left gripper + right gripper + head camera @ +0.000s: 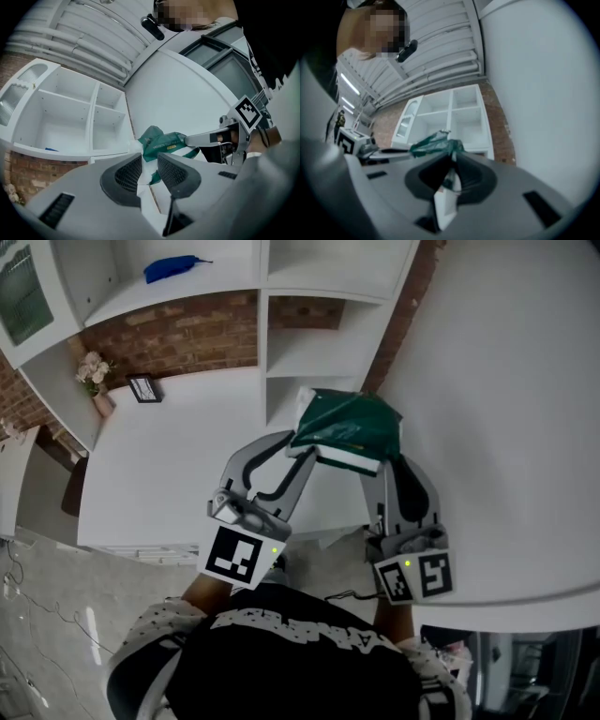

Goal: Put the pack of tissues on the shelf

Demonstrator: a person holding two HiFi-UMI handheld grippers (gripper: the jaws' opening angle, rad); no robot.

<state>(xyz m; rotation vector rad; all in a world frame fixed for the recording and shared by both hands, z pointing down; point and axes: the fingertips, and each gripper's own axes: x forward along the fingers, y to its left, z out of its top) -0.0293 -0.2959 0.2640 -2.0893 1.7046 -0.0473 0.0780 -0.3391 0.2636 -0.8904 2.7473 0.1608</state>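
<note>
**A:** Where is the pack of tissues [349,427] now?

**B:** Up in the air between the 2 tools, just in front of the shelf [262,329]. The left gripper [298,452] is pinched narrow on one end of the green wrapper. The right gripper [384,465] is clamped on the other end, with a thin white edge of the pack squeezed between its pads.

**A:** So how should the carry go?

**B:** I'd say both hands have to travel at the same pace. The pack is soft, so if 1 hand runs ahead the wrapper will stretch or slip out. It should stay level, go in over the front lip of a compartment and touch down on the board before either grip lets go.

**A:** Which compartment?

**B:** The 2 on the right side look bare and are the nearest, so 1 of those seems the fair choice.

**A:** Is anything in the way?

**B:** The upright divider is the main thing. With a tool on each end, the load is wider than the pack itself and could clip it. The white wall [506,427] is close on the right. A blue thing [173,268], maybe a cloth, lies on an upper left board. The flowers [94,373] and a small frame [143,388] stand on the counter [187,460], well apart from the path.
</note>
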